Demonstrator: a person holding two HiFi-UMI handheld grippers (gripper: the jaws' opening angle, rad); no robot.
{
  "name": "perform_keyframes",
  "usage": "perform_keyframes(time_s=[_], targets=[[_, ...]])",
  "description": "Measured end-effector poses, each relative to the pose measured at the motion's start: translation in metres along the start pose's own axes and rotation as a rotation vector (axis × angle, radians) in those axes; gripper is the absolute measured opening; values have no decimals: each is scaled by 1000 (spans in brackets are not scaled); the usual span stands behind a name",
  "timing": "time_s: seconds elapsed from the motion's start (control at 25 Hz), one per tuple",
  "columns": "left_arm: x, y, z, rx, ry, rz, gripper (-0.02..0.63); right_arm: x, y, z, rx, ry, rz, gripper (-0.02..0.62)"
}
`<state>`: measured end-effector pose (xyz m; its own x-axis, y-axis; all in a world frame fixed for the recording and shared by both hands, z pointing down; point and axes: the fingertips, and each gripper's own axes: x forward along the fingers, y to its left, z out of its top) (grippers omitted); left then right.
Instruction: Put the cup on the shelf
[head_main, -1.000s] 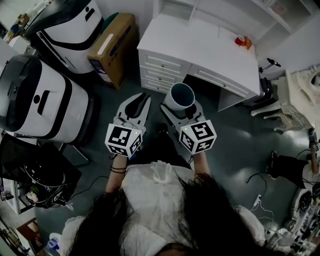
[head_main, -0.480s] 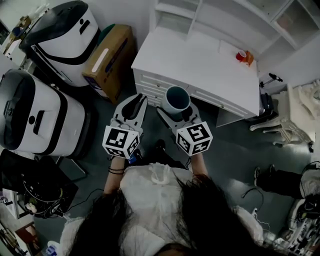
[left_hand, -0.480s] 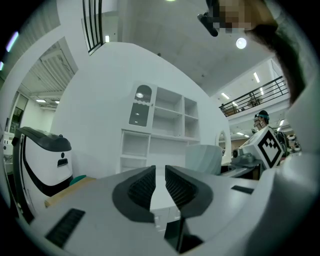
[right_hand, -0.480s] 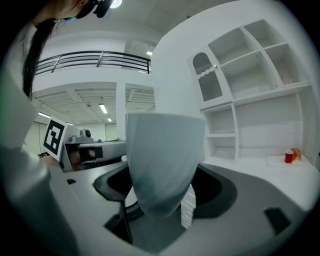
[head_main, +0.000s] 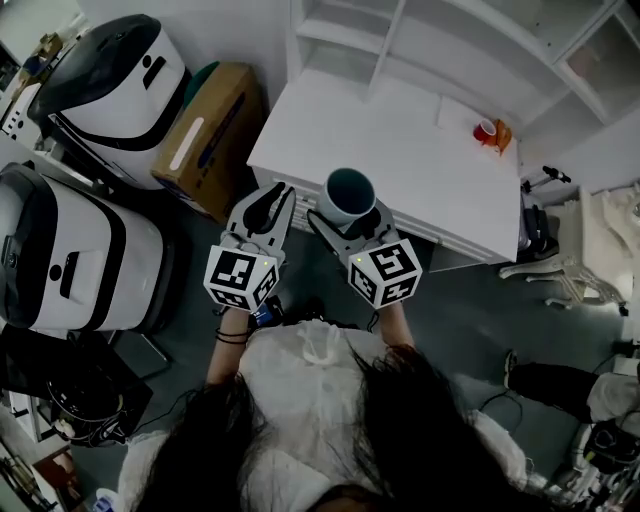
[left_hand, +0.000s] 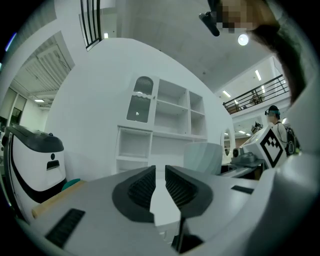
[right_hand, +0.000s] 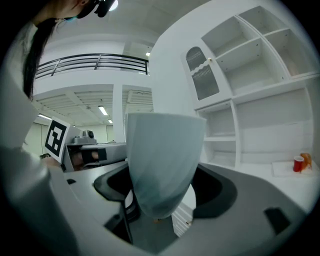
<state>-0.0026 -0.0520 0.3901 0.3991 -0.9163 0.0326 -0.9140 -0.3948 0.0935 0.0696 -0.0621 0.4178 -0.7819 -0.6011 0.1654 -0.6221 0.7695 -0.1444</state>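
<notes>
A pale cup (head_main: 346, 196) with a dark teal inside stands upright between the jaws of my right gripper (head_main: 350, 212), which is shut on it. In the right gripper view the cup (right_hand: 162, 160) fills the middle, narrow end down, with the gripper (right_hand: 161, 197) clamped round its lower part. My left gripper (head_main: 270, 204) is beside it, shut and holding nothing; its pads (left_hand: 145, 186) nearly meet. Both hover at the front edge of the white desk (head_main: 400, 125). The white shelf unit (head_main: 420, 40) rises behind the desk, with open compartments (right_hand: 260, 125) ahead.
A small red object (head_main: 485, 131) sits at the desk's back right. A cardboard box (head_main: 205, 125) and two big white machines (head_main: 110, 70) stand at the left. A white chair (head_main: 565, 245) is at the right. Drawers line the desk front.
I have stepped closer to the desk. Both grippers, the right one still carrying the cup, moved from over the floor to the desk's front edge.
</notes>
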Motion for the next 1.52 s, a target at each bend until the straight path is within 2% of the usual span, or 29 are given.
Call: perform_keyframes(time_s=[0.32,0.84,1.12,1.52], targets=[[40,5,0,16,13,7,55,18,-41,1,9,4,3,357],[80,36,-6,12,49,18,55,57,-75,2,30,21,0,357],[124,70,-4,14,56,-40,55,98,-106,7,39,28,-55,357],[190,129,20,23,48,-126,55,168,-145,44,28,14,-134,357]])
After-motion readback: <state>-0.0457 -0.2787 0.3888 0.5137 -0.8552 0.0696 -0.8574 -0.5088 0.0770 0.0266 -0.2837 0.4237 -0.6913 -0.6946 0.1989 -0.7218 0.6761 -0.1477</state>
